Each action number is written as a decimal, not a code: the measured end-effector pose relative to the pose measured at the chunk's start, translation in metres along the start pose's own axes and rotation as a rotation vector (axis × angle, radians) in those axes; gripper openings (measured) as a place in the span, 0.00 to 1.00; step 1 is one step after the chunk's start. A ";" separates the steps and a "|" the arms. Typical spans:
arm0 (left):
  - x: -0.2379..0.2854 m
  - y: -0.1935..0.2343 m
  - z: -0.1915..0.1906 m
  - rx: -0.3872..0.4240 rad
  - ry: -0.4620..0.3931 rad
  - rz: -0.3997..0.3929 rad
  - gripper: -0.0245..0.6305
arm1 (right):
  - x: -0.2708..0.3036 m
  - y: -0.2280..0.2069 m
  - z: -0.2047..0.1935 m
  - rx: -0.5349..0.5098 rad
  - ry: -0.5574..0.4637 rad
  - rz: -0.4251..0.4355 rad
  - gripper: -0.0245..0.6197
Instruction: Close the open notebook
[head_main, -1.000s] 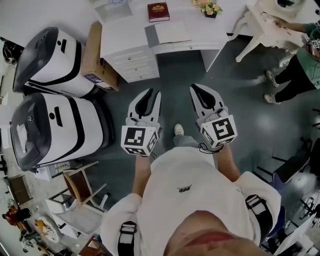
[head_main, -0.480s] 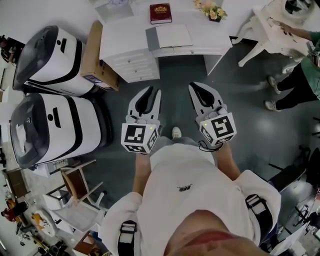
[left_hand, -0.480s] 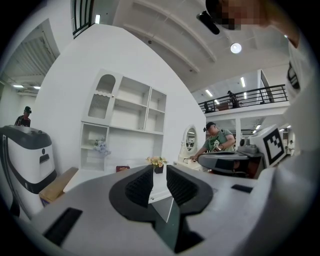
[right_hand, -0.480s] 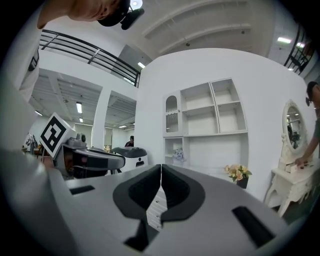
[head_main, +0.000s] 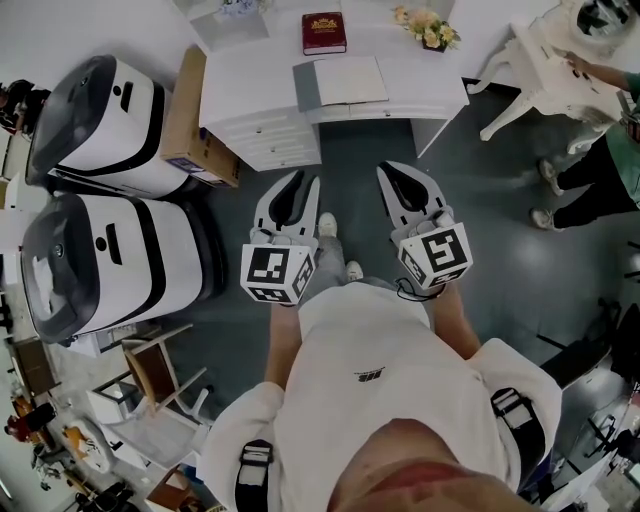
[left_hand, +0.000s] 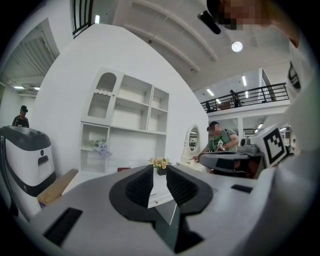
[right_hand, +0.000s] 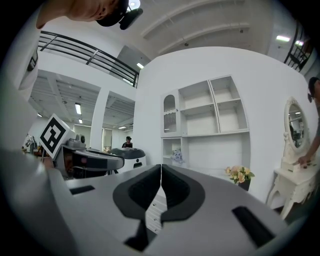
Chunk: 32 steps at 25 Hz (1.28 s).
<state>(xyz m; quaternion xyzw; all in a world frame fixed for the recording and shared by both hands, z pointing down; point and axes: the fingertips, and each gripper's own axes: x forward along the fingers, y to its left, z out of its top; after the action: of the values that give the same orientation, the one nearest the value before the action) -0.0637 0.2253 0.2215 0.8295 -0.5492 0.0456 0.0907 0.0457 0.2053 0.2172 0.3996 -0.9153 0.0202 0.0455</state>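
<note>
While the open notebook lies flat on the white desk, well ahead of both grippers, a small pot of flowers stands near it. The left gripper hovers over the floor, jaws slightly parted, empty. The right gripper, alongside, is pressed closed on nothing.

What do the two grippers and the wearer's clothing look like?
The left gripper and right gripper share light grey wedge-shaped bodies with black padded jaws. Each carries a white cube with black square markers. A thin black cable hangs by the right one. The person wears a white top.
</note>
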 end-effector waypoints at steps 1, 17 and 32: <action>0.003 0.002 0.000 -0.001 -0.001 0.000 0.04 | 0.003 -0.002 -0.001 0.000 0.001 -0.001 0.03; 0.067 0.056 0.000 -0.024 0.004 -0.015 0.04 | 0.079 -0.038 -0.007 -0.012 0.025 -0.014 0.03; 0.154 0.124 -0.006 -0.061 0.061 -0.053 0.04 | 0.169 -0.081 -0.023 -0.003 0.086 -0.041 0.03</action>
<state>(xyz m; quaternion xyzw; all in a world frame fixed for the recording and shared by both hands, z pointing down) -0.1168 0.0399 0.2665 0.8389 -0.5251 0.0516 0.1337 -0.0076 0.0284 0.2568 0.4170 -0.9041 0.0349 0.0858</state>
